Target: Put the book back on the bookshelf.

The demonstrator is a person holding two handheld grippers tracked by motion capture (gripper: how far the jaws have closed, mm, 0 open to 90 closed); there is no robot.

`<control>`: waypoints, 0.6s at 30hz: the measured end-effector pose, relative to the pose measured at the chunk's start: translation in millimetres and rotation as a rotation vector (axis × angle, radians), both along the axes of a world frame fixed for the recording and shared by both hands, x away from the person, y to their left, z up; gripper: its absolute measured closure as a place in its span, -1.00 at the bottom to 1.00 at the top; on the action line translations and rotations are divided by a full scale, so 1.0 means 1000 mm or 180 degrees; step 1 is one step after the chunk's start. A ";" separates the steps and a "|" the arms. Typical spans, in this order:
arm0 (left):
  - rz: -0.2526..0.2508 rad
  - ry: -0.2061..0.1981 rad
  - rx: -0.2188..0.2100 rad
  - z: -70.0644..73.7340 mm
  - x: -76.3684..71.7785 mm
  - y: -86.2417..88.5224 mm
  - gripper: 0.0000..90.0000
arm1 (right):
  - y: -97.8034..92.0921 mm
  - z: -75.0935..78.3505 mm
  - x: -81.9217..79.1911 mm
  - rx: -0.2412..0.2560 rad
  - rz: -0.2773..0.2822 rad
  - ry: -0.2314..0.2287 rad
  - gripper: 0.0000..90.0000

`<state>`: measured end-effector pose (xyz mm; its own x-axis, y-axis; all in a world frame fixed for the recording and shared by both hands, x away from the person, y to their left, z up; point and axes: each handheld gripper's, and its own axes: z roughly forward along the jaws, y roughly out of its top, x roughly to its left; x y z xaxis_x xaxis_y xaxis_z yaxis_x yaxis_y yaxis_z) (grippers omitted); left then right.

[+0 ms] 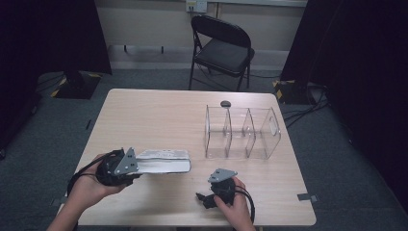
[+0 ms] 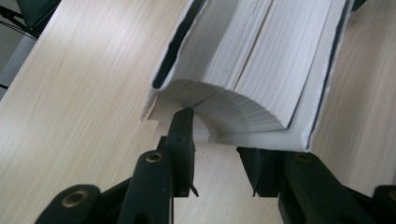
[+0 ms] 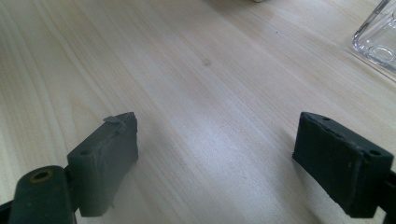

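Overhead, the left gripper (image 1: 136, 169) sits at about 8 o'clock on the table (image 1: 159, 115), its tips masked by the grey plate and the hand (image 1: 91, 185) behind it, so the grip itself is hard to read from the high view. The book (image 1: 163, 161) extends from it toward 3 o'clock, lying near the table's front half, its cover detail too small to make out.

The left gripper view supplies what the high view hides: the left gripper (image 2: 219, 140) has its two jaws partly parted, one against the curled white pages near the book's (image 2: 261, 60) corner, the other under the lower cover edge. Whether the jaws actually pinch the book or merely touch it cannot be told. The book's far end is cut off at the frame's top.

The right gripper (image 1: 208, 197) lies at about 5 o'clock, held by the right hand (image 1: 235, 202), well apart from the book; its jaws are dark and indistinct overhead. The right gripper view resolves them: the right gripper (image 3: 215, 144) stands wide open above bare wood, holding nothing. A corner of the clear divided organizer (image 3: 376, 42) is cropped at 2 o'clock there; the high view shows the whole organizer (image 1: 240, 132) at 2 o'clock on the table.
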<state>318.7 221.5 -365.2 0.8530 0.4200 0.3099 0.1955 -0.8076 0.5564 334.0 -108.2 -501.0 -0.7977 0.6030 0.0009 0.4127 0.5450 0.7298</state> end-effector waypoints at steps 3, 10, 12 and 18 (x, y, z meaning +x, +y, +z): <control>-0.0007 0.0000 0.0009 0.001 0.002 0.002 0.48 | 0.000 0.000 0.000 0.0002 -0.0002 0.0001 -0.72; 0.0000 0.0018 0.0010 0.003 0.007 0.003 0.50 | 0.001 0.000 0.001 -0.0008 -0.0019 -0.0009 -0.74; 0.0004 0.0035 -0.0014 0.003 0.006 0.002 0.50 | 0.001 0.000 0.001 -0.0005 -0.0005 -0.0010 -0.75; 0.0010 0.0056 -0.0027 0.004 0.003 0.001 0.50 | 0.001 0.000 0.001 -0.0006 -0.0006 -0.0011 -0.75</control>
